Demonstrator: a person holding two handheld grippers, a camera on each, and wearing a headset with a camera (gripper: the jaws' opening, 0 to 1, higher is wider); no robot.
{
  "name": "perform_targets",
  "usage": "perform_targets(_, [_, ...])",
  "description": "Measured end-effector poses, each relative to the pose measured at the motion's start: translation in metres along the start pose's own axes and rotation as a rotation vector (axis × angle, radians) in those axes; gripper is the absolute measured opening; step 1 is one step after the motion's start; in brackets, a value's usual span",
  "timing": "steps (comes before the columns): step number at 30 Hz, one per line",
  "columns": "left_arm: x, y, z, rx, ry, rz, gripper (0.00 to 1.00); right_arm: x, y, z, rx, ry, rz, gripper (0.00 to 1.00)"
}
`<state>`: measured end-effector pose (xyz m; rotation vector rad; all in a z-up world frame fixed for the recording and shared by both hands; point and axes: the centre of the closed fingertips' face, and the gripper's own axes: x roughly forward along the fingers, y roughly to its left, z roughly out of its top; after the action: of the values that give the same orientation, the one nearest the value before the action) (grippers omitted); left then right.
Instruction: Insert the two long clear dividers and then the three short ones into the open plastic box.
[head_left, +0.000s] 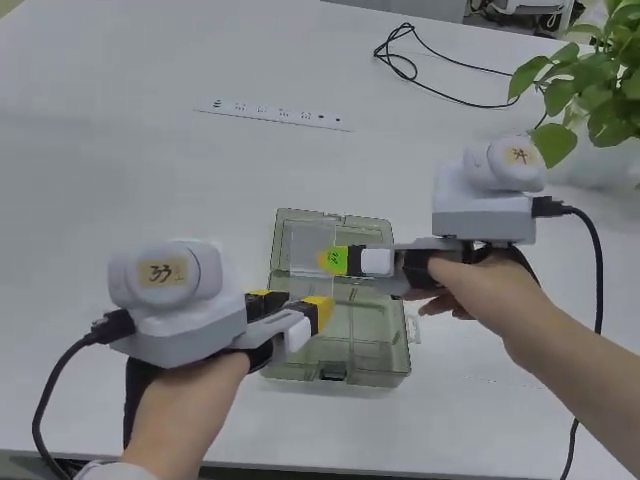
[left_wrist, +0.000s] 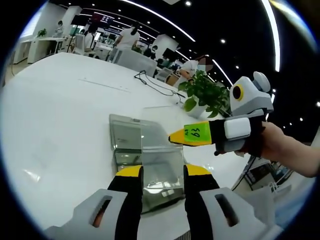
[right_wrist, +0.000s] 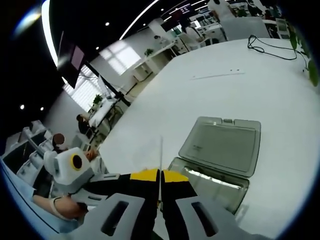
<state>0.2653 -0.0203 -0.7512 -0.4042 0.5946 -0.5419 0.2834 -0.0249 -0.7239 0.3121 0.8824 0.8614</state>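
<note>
Your right tongs (right_wrist: 160, 176), coming from 3 o'clock, pinch the thin, light, probably slippery clear divider (right_wrist: 161, 152) by one edge over the box (head_left: 398, 372); left tongs (left_wrist: 163, 172) sit open, empty, at 8 o'clock.

Head view: above, fwd-down, close. Both gripper views: low, near, from either side; all share open grey-tinted plastic box (head_left: 375, 345).

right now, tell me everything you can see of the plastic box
The plastic box is a rectangular case of clear, grey-green tinted plastic, lying open on the white table. Its hinged lid is folded back flat on the far side, and a small latch sits on the near wall. The left gripper is at its near left edge, fingers apart; the right gripper holds a clear divider above it.
</note>
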Motion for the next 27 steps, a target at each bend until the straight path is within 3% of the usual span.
perform_targets(15, [0.005,-0.008,-0.006,-0.047,0.011,-0.052,0.30,-0.007,-0.004,-0.005,-0.006,0.017,-0.043,0.02])
perform_targets(20, [0.008,-0.013,-0.004,0.027,0.020,-0.111,0.31,-0.010,-0.008,-0.004,0.014,0.025,-0.062,0.02])
perform_targets(23, [0.008,-0.011,0.000,0.111,0.028,-0.122,0.36,-0.013,-0.010,-0.003,0.029,0.016,-0.078,0.02])
perform_targets(27, [0.008,-0.013,0.003,0.239,0.048,-0.179,0.48,-0.017,-0.014,-0.004,0.047,0.025,-0.104,0.02])
